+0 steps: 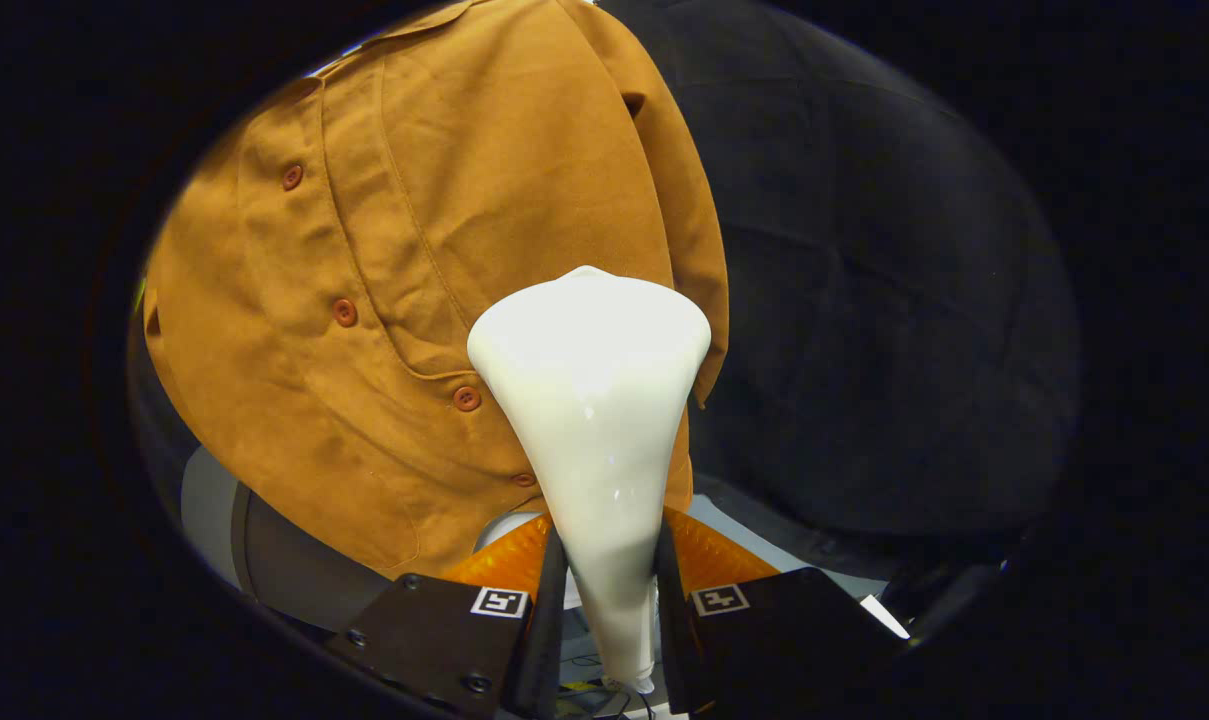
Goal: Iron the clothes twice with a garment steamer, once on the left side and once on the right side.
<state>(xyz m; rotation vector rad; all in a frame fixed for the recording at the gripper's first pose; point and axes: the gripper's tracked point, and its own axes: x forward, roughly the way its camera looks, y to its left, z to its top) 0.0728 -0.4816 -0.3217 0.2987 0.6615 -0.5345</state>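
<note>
Steamer [592, 400], white with a flared head, rises from between the fingers, its head up against the right front panel of the brown button-up shirt [404, 250] hanging just beyond. Black cloth wall behind the shirt; pale surface shows low under the hem. Gripper [609, 610] fingers narrowed, both pressing the steamer's slim handle.

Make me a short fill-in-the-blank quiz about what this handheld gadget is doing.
1. The jaws of the gripper are shut on the white ____.
2. The steamer points at a brown ____.
3. The shirt closes with a row of ____.

Missing words: steamer; shirt; buttons.
</note>
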